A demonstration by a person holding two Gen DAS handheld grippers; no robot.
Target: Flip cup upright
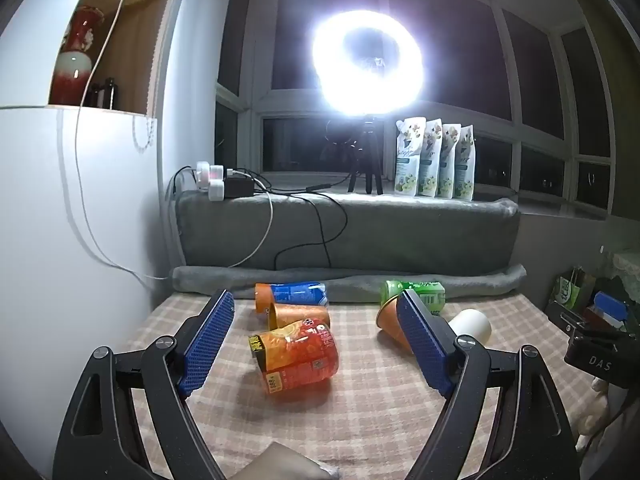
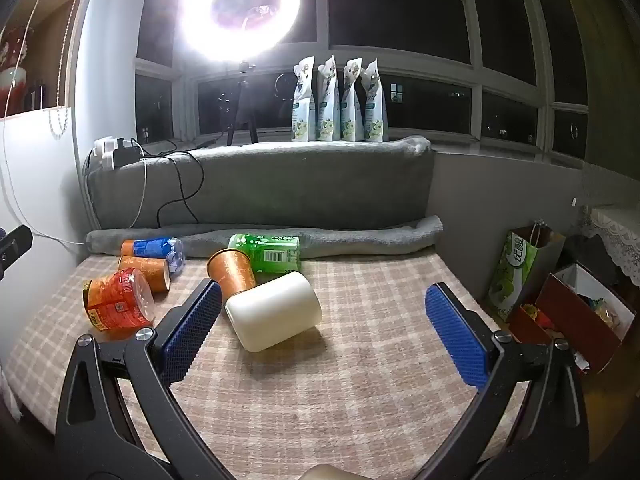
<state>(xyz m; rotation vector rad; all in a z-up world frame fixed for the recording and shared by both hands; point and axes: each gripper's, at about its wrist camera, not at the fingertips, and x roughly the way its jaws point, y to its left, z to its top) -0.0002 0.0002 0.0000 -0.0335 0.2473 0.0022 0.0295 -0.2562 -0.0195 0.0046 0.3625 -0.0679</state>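
Cup (image 2: 274, 311) lies on its side, seemingly just ahead of spread right tool (image 2: 324, 322); left tool (image 1: 314, 342) spread too.

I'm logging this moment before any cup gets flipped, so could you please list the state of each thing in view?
White cup: on its side, touching the orange cup.
Orange cup: on its side.
Red cup: on its side.
Green cup: on its side.
Blue cup: on its side.
Ring light: on.
Left tool: open, empty.
Right tool: open, empty.
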